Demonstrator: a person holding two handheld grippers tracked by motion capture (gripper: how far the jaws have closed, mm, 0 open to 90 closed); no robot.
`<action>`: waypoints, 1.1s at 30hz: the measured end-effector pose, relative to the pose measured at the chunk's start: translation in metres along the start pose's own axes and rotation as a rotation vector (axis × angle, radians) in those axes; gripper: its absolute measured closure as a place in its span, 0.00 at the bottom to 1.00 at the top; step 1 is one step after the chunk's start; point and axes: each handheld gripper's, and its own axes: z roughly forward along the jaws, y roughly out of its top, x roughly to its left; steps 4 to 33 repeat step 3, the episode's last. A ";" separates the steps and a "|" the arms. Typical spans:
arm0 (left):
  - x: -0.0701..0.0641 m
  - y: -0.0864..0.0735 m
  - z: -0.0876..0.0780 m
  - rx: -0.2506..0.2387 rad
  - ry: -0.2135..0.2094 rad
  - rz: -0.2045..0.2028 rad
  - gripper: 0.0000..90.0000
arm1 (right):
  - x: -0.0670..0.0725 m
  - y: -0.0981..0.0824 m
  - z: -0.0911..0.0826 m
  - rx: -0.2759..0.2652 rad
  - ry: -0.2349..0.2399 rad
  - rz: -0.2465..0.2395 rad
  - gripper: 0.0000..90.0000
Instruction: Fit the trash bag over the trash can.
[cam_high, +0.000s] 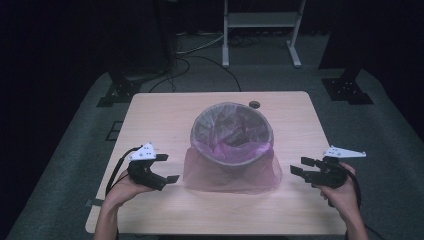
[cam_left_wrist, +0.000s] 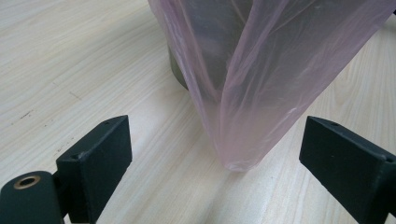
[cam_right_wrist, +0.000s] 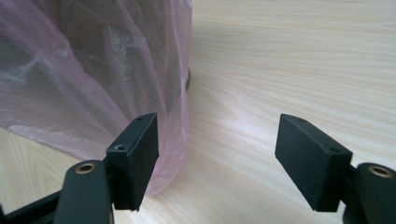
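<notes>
A round grey bin stands mid-table, lined with a thin pink plastic bag whose loose skirt drapes down its front onto the wood. My left gripper is left of the bag, jaws open and pointing at it. In the left gripper view a hanging corner of the bag sits ahead of and between the open jaws, untouched. My right gripper is to the bag's right, also open. In the right gripper view the bag lies just beyond the left jaw of that gripper, with bare table between the jaws.
The light wooden table has a small dark round spot near its far edge. Beyond it on the grey floor stand a white frame and black stand feet, with cables.
</notes>
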 end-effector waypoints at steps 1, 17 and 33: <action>0.000 0.000 0.000 0.001 0.001 0.001 0.09 | 0.002 -0.003 -0.001 -0.005 -0.007 0.002 0.32; 0.000 0.000 -0.001 0.002 0.003 0.002 0.09 | 0.003 -0.009 -0.003 -0.020 -0.003 0.011 0.32; 0.000 0.000 -0.001 0.002 0.003 0.002 0.09 | 0.003 -0.009 -0.003 -0.020 -0.003 0.011 0.32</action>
